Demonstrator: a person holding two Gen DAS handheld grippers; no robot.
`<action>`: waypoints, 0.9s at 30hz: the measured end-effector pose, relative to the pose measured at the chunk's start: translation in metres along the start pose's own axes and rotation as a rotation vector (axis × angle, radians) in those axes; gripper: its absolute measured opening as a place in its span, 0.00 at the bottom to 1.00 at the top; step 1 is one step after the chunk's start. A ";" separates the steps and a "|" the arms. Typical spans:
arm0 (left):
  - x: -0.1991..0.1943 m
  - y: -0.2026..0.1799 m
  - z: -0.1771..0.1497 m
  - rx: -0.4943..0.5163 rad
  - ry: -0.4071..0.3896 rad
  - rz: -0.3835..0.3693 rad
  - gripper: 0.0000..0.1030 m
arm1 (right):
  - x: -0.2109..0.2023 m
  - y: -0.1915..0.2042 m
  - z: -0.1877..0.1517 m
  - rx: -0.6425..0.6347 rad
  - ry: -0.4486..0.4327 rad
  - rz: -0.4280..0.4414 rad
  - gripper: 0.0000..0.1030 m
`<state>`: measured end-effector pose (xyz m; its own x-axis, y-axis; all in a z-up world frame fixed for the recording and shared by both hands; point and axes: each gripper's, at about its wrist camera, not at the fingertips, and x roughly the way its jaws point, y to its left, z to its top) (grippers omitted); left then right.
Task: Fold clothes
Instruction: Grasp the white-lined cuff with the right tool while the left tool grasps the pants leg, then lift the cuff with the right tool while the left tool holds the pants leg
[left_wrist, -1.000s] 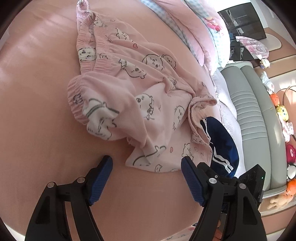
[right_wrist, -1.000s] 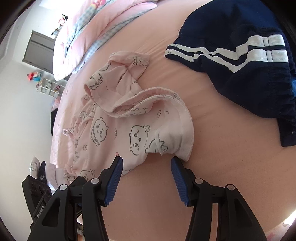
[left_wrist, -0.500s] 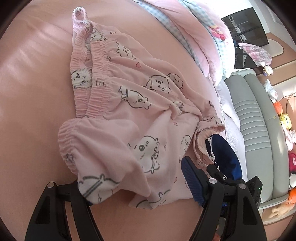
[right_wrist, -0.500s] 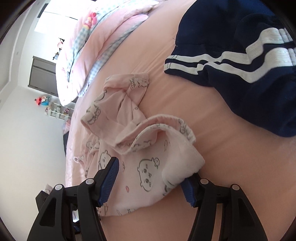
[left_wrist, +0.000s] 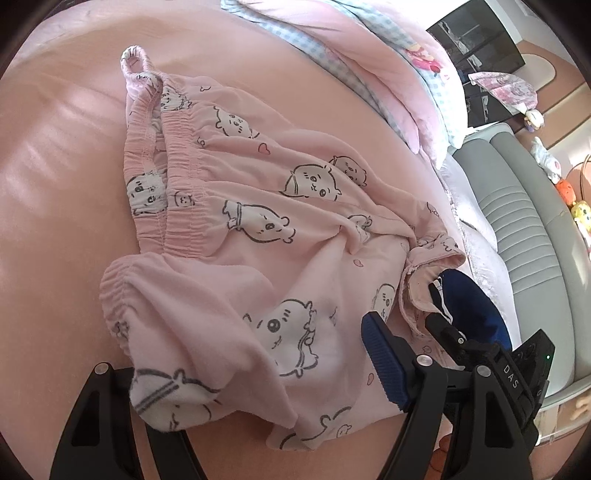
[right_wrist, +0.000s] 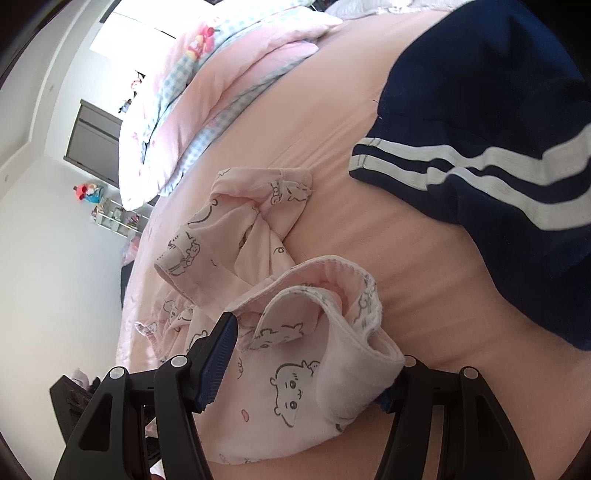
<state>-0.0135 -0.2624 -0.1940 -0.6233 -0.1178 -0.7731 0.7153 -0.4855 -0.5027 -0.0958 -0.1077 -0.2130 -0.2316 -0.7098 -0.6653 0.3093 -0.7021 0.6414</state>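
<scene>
Between my left jaws: the elastic-cuffed end of the pink pyjama trousers (left_wrist: 236, 258), draped across the gap from about 7 o'clock to 4 o'clock of my left view.
Left gripper (left_wrist: 255, 373): jaws stand wide; the blue pad at 4 o'clock is bare and clear of the cloth's top face, while the other finger at 7 o'clock is hidden under the cuff. I cannot tell whether it touches the fabric from below; nothing is pinched.
Trousers, left view: waistband with its gathered elastic runs from 11 o'clock toward 9 o'clock; the legs spread toward 3 o'clock, printed with small cartoon animals and hearts.
Right gripper (right_wrist: 306, 354): jaws have just been opening and now stand fairly wide, with a hemmed trouser leg opening lying between them.
Right pads: the blue pad at 8 o'clock shows beside the cloth; the other, at 5 o'clock, is mostly covered by the folded hem.
Trousers, right view (right_wrist: 280, 373): bunched from centre down to 6 o'clock, a second crumpled leg at 10 o'clock of centre.
Navy shorts (right_wrist: 498, 147): white-striped, at 2 o'clock, well apart from my right jaws.
Underneath: pink bedsheet (left_wrist: 55, 206).
Far edge: pink and checked quilt (left_wrist: 369, 55) at 1 o'clock of the left view.
</scene>
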 end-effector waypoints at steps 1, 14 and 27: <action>0.000 -0.003 -0.001 0.021 -0.004 0.023 0.66 | 0.000 0.002 0.000 -0.014 -0.004 -0.010 0.61; -0.001 -0.003 -0.003 0.094 -0.003 0.146 0.17 | 0.001 0.024 -0.005 -0.191 -0.008 -0.163 0.49; -0.020 -0.012 -0.005 0.149 -0.033 0.186 0.13 | -0.004 0.023 -0.003 -0.242 -0.010 -0.281 0.13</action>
<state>-0.0083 -0.2501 -0.1744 -0.4971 -0.2439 -0.8327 0.7655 -0.5752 -0.2884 -0.0850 -0.1209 -0.1972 -0.3470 -0.4928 -0.7980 0.4415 -0.8365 0.3246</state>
